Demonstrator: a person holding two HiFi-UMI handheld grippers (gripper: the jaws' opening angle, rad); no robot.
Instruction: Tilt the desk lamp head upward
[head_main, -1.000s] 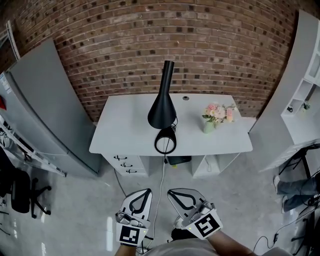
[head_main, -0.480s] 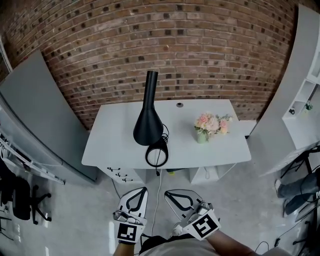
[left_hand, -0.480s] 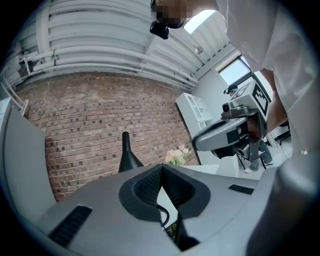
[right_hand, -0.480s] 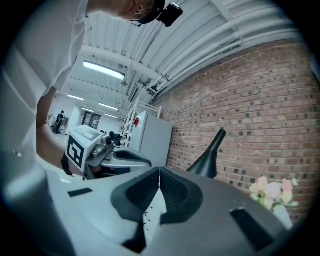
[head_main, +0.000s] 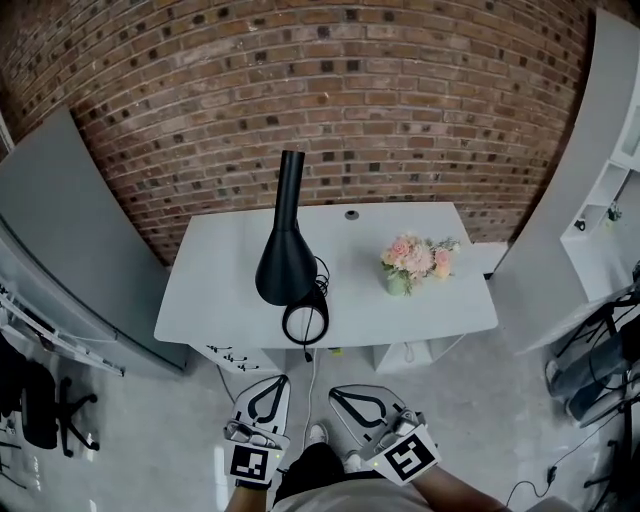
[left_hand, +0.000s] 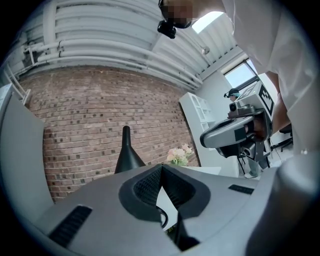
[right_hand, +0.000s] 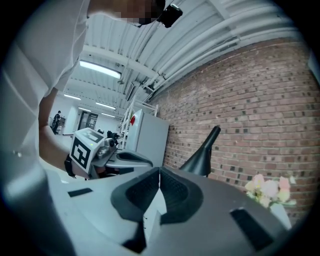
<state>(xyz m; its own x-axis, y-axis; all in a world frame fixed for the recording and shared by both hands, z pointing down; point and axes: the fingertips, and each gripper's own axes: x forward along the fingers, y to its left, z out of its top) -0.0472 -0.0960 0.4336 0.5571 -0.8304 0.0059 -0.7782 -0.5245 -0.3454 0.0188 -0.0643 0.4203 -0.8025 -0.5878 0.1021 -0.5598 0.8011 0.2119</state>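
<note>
A black desk lamp (head_main: 286, 262) stands on the white desk (head_main: 220, 290), its cone-shaped head pointing down over a ring-shaped base (head_main: 305, 322). The lamp (left_hand: 127, 157) also shows in the left gripper view, and the lamp (right_hand: 202, 154) in the right gripper view, beyond the jaws. My left gripper (head_main: 274, 381) and right gripper (head_main: 337, 393) hang low near my body, well short of the desk's front edge. Both are shut with nothing between the jaws, as each gripper view confirms: left gripper (left_hand: 161, 168), right gripper (right_hand: 159, 172).
A small vase of pink flowers (head_main: 410, 262) stands on the desk to the right of the lamp. The lamp's cable (head_main: 311, 375) drops off the front edge to the floor. A grey cabinet (head_main: 60, 230) flanks the left, white shelving (head_main: 595, 190) the right. Brick wall behind.
The desk and lamp have shifted left and a little lower in the head view as my viewpoint moved. Both grippers stay shut and low at the bottom of the frame.
</note>
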